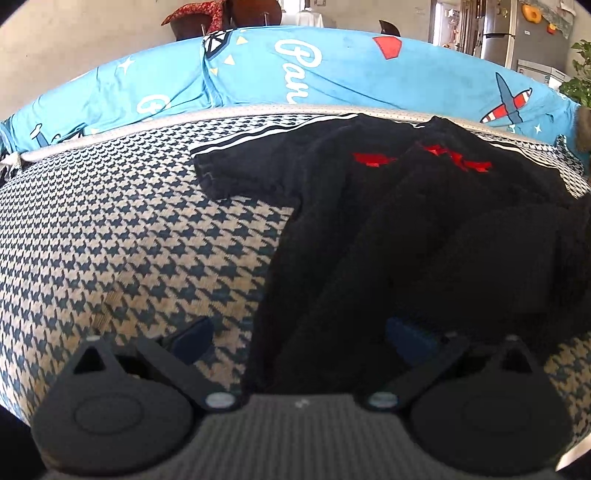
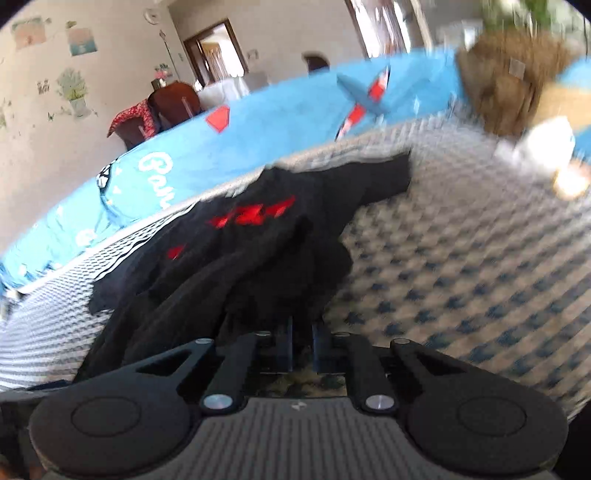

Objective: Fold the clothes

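Pinching a bunched fold of the black cotton T-shirt with red chest print [image 2: 258, 236], the right gripper [image 2: 302, 347] has its two blue-padded fingers pressed nearly together, with dark cloth gathered just ahead of them. The right wrist view is motion-blurred, so finer detail of that hold is unclear. The left gripper [image 1: 299, 339] is spread wide, one blue pad [image 1: 192, 338] over bare bedding beside the shirt's hem, the other pad [image 1: 410, 338] lying against the shirt's lower edge; whether it touches the cloth cannot be told. That T-shirt [image 1: 406, 229] lies rumpled on the navy-and-cream houndstooth bed cover [image 1: 129, 229], one short sleeve spread flat beside the body. Beyond the shirt, a bright blue cartoon-print quilt with aeroplanes and white lettering [image 1: 332, 70] runs along the cover's far edge. Behind the quilt stands a dark wooden chair draped with red patterned fabric [image 1: 207, 14].
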A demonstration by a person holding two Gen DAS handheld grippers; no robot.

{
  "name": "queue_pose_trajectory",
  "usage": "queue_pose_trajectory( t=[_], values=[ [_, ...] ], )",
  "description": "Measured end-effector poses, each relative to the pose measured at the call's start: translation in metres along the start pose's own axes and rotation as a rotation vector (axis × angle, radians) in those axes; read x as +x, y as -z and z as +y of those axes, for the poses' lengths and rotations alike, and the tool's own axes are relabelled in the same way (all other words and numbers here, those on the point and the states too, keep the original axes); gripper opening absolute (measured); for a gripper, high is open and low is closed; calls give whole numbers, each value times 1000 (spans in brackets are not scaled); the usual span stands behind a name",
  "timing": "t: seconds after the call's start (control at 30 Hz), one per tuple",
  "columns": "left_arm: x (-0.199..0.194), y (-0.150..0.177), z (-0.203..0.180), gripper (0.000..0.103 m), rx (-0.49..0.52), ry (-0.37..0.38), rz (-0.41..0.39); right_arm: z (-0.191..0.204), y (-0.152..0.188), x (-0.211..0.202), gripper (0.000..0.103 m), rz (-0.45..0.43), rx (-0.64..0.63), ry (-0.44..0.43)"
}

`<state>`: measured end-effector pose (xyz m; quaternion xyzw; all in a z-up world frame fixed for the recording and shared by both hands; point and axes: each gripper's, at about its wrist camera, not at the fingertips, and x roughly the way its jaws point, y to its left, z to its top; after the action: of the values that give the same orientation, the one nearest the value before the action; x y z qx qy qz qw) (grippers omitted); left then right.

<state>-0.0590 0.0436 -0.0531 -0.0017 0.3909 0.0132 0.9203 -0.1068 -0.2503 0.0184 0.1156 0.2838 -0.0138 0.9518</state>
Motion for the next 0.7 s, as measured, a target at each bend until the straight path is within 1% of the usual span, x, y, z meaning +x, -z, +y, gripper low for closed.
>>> queue_pose_trajectory(
  t=[0.17, 0.3, 0.37, 0.5, 0.63, 0.67, 0.7],
  values=[
    [1, -1, 9, 103, -43, -19, 16, 13, 1, -39, 11, -124, -158, 110],
    [0, -2, 20, 103, -78, -69, 19, 24, 2, -70, 11, -223, -284, 198],
    [0, -3, 26, 103, -98, -91, 20, 22, 6, -77, 12, -208, -295, 214],
    [-2, -4, 33, 103, -117, -146, 10, 8, 13, -83, 12, -149, -255, 221],
    [-3, -6, 39, 103, -135, -222, -7, -5, 13, -87, 13, -117, -194, 279],
    [-4, -6, 41, 103, -143, -229, -7, -7, 13, -87, 17, -104, -179, 258],
    [-5, -7, 42, 103, -152, -218, -11, -7, 14, -86, 17, -88, -168, 214]
  ],
)
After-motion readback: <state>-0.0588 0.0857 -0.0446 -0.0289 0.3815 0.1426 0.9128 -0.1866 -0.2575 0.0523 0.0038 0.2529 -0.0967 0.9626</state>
